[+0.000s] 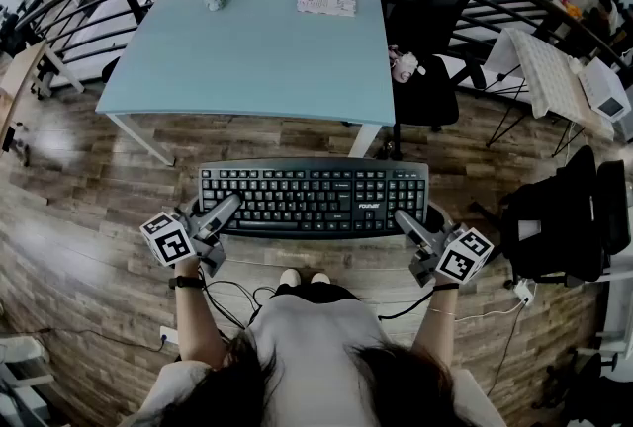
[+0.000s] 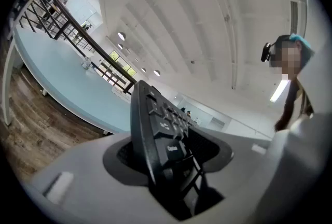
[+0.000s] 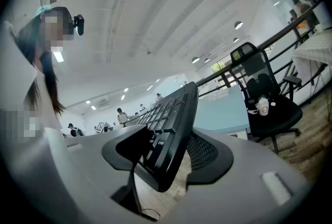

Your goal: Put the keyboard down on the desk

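Keyboard held in the air by both grippers, short of the desk.

Left gripper is clamped on the keyboard's left end, right gripper on its right end, pads pressing on both faces. The board is level over the wood floor, near the desk's front edge, not touching it. White brand print at its top right is too small to read. The left gripper view shows a "Caps" key legend.
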A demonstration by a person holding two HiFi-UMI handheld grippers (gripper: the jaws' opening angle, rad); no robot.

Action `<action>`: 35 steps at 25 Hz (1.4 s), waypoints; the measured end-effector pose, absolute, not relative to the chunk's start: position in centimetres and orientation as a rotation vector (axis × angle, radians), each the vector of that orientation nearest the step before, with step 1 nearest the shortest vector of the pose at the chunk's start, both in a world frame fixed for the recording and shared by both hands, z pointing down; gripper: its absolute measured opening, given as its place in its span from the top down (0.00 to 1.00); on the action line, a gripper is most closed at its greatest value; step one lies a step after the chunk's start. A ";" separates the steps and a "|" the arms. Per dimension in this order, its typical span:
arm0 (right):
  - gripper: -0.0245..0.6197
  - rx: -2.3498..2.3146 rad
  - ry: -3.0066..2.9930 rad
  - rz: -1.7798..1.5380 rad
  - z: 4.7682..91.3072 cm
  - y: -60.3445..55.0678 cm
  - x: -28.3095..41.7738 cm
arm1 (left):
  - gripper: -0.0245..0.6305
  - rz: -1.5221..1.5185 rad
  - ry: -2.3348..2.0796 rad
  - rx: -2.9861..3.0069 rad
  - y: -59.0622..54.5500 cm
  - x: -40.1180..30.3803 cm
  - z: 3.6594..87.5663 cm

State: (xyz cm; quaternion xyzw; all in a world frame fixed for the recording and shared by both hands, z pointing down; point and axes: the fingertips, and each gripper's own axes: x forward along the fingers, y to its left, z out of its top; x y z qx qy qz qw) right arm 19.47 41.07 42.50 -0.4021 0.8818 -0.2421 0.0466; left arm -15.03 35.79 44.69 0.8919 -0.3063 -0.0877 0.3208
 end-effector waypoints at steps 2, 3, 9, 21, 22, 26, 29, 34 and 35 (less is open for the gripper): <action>0.63 -1.232 2.683 -0.743 42.5 41.4 19.9 | 0.53 -0.225 -0.798 2.343 35.9 -14.6 44.7; 0.63 -1.235 2.679 -0.745 42.6 41.5 19.9 | 0.53 -0.222 -0.793 2.343 35.9 -14.5 44.8; 0.63 -1.232 2.678 -0.737 42.3 40.9 19.4 | 0.53 -0.226 -0.783 2.347 35.1 -15.1 44.6; 0.63 -1.234 2.673 -0.729 43.8 37.6 19.6 | 0.53 -0.249 -0.793 2.344 32.1 -14.9 46.5; 0.63 -1.239 2.671 -0.729 43.7 35.9 19.4 | 0.53 -0.250 -0.789 2.340 30.3 -15.1 46.5; 0.63 -1.261 2.661 -0.732 42.7 28.5 18.4 | 0.53 -0.243 -0.773 2.330 22.5 -16.0 45.9; 0.63 -1.271 2.648 -0.723 42.3 24.0 17.5 | 0.53 -0.237 -0.763 2.340 17.7 -16.8 45.2; 0.63 -1.302 2.624 -0.718 41.8 18.7 15.7 | 0.53 -0.220 -0.736 2.353 11.6 -18.5 44.5; 0.63 -1.309 2.620 -0.719 41.7 17.9 15.3 | 0.53 -0.218 -0.732 2.353 10.7 -18.8 44.5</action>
